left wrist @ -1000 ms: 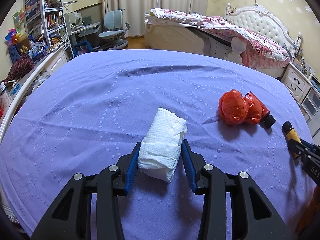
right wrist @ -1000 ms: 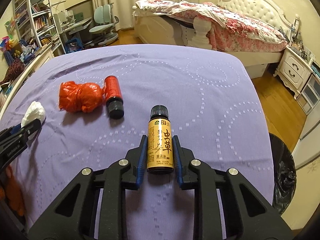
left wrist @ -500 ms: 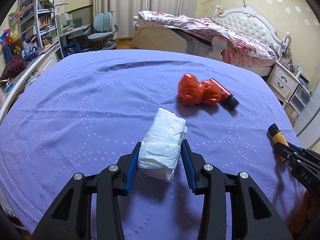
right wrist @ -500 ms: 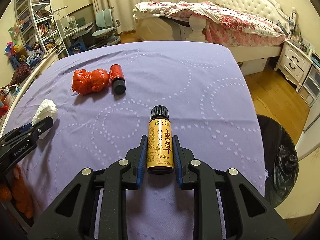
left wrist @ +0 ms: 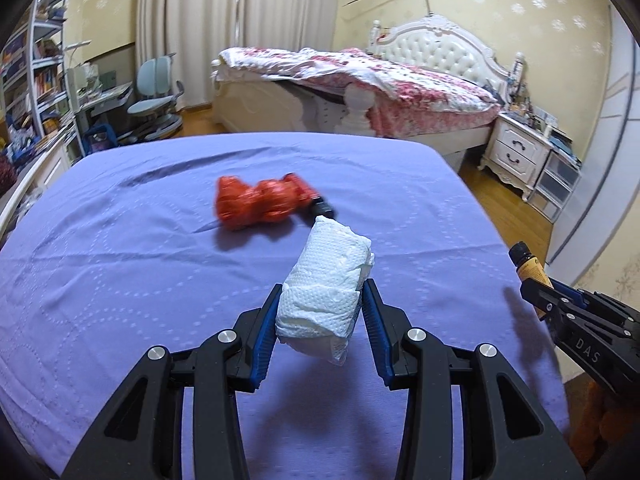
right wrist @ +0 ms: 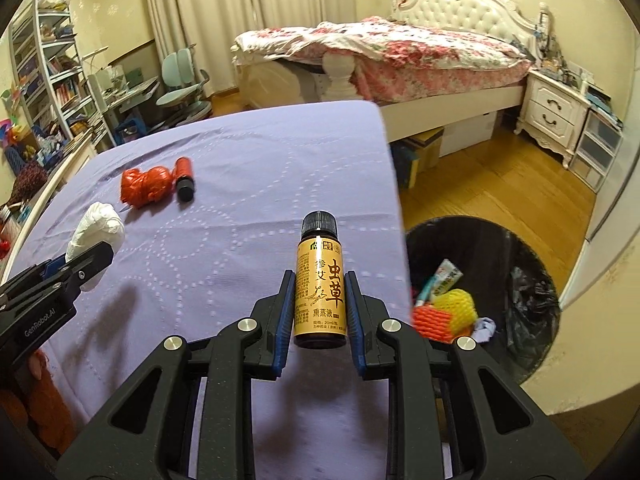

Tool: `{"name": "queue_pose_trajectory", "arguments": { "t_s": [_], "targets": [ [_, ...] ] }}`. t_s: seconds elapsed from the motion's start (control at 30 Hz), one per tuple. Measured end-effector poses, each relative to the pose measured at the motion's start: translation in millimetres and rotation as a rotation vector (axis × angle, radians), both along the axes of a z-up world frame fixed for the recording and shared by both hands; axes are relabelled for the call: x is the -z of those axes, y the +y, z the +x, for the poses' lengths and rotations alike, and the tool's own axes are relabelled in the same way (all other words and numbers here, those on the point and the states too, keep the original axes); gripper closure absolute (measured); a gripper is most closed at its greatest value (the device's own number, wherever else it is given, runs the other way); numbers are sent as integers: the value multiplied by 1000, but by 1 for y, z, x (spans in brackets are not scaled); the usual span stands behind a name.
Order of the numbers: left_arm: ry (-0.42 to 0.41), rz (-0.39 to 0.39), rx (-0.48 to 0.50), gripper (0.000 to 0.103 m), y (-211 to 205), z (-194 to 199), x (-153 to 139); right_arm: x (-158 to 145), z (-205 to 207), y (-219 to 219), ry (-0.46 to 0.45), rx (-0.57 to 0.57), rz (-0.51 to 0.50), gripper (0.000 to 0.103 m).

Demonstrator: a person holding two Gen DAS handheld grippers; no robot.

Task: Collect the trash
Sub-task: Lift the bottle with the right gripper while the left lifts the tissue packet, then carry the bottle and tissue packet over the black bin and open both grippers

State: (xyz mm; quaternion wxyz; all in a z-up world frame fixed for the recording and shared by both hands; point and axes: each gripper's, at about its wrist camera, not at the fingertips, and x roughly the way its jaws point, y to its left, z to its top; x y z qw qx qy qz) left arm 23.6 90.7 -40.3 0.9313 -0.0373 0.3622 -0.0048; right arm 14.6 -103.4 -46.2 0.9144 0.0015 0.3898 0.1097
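Observation:
My left gripper (left wrist: pixel 322 300) is shut on a rolled white paper wad (left wrist: pixel 326 292), held above the purple table cover (left wrist: pixel 120 272). My right gripper (right wrist: pixel 319 292) is shut on a small amber bottle (right wrist: pixel 320 292) with a black cap and yellow label. The bottle hangs near the table's right edge. A crumpled red bag (right wrist: pixel 146 186) and a red bottle (right wrist: pixel 185 178) with a black cap lie together on the cover. Right of the table on the floor stands a black-lined bin (right wrist: pixel 520 280) with several pieces of trash in it. Each gripper shows at the edge of the other's view.
A bed (left wrist: pixel 360 80) with a floral quilt stands beyond the table. A white nightstand (right wrist: pixel 556 112) is at the right. Shelves (right wrist: pixel 44 80), a desk and a blue chair (left wrist: pixel 156 92) fill the back left. Wooden floor (right wrist: pixel 500 184) lies between table and nightstand.
Both grippers have swung to the right with their loads. The table's right edge and the bin have come into the right wrist view; the red bag has slid left in the left wrist view.

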Motion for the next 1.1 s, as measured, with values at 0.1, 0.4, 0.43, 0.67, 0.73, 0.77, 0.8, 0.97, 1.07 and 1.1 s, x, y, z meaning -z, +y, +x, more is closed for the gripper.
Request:
{"name": "queue_pose_trajectory", "arguments": {
  "t_s": [0.1, 0.4, 0.43, 0.67, 0.73, 0.77, 0.8, 0.97, 1.07, 1.1],
  "targets": [
    [-7, 7, 46, 62, -22, 5, -2, -2, -2, -21, -16, 38, -1, 79],
    [-29, 30, 184, 62, -93, 22, -5, -5, 4, -84, -29, 156, 1, 79],
    [-32, 34, 199, 62, -101, 25, -5, -5, 4, -86, -29, 158, 1, 79],
    [-27, 53, 270, 62, -146, 41, -1, -2, 13, -124, -32, 226, 10, 79],
    [-22, 61, 282, 62, -154, 45, 2, 1, 16, -137, -32, 240, 11, 79],
    [-20, 65, 287, 62, -159, 47, 3, 1, 16, -137, -32, 240, 12, 79],
    [-17, 68, 292, 62, -162, 49, 4, 2, 18, -142, -28, 247, 14, 79],
    [-2, 88, 307, 62, -179, 62, 9, 5, 22, -155, -18, 260, 23, 79],
    [4, 98, 311, 62, -185, 65, 12, 8, 25, -161, -13, 267, 28, 79],
    [3, 102, 312, 62, -186, 65, 12, 8, 27, -164, -11, 270, 30, 79]
  ]
}}
